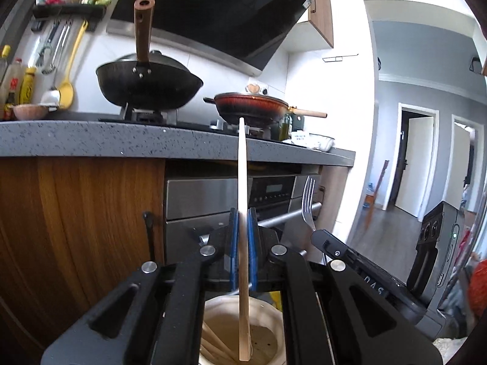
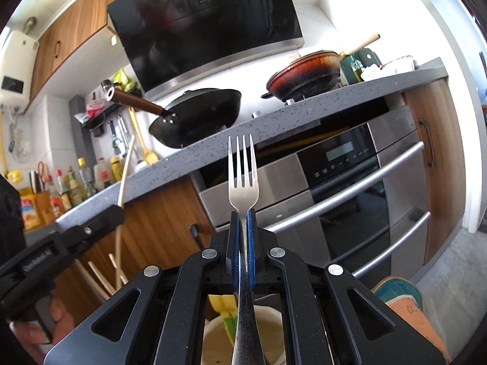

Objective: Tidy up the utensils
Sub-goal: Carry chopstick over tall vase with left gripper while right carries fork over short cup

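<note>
My left gripper [image 1: 242,214] is shut on a pale wooden chopstick [image 1: 242,164] held upright, its lower end inside a cream utensil holder [image 1: 268,313] that has several more chopsticks in it. My right gripper [image 2: 242,214] is shut on a steel fork [image 2: 242,179], tines up, its handle reaching down over a cream holder [image 2: 268,316]. The fork [image 1: 308,200] and right gripper [image 1: 318,237] also show at the right of the left wrist view. The left gripper [image 2: 117,210] and its chopstick [image 2: 125,170] show at the left of the right wrist view.
A grey counter edge [image 1: 121,141] runs ahead with a black wok [image 1: 149,82] and a red pan [image 1: 252,106] on the stove. A steel oven [image 2: 350,188] with bar handles sits below. Bottles [image 2: 73,182] stand at the counter's left. A yellow object [image 2: 225,304] sits behind the holder.
</note>
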`<state>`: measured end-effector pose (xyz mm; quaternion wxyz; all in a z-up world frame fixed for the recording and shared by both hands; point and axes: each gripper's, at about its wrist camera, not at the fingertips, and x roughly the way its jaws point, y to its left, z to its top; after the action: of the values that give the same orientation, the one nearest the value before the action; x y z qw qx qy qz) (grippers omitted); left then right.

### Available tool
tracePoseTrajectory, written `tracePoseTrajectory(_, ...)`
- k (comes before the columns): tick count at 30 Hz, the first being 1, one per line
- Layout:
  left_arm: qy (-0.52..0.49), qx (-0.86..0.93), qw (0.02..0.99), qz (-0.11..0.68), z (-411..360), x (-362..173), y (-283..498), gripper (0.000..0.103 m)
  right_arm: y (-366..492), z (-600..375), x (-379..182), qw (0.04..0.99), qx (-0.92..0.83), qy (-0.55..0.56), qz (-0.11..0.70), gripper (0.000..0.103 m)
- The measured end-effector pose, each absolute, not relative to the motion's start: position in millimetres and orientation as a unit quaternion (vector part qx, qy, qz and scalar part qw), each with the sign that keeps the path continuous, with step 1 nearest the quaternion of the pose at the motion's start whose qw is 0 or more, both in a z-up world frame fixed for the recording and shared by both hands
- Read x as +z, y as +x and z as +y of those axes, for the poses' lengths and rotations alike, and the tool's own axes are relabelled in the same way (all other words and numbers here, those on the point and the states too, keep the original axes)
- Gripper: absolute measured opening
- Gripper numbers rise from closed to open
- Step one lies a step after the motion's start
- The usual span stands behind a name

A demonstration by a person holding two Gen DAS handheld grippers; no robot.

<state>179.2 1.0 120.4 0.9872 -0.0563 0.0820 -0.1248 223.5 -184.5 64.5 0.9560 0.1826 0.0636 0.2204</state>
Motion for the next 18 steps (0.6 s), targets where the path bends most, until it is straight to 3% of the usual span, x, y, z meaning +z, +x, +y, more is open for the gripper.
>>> tracePoseTrajectory(18, 0.071, -0.111, 0.990, 0.049, -42, 116, 172, 0.006, 233, -169, 62, 0.971, 0.194, 0.134, 0.051, 0.006)
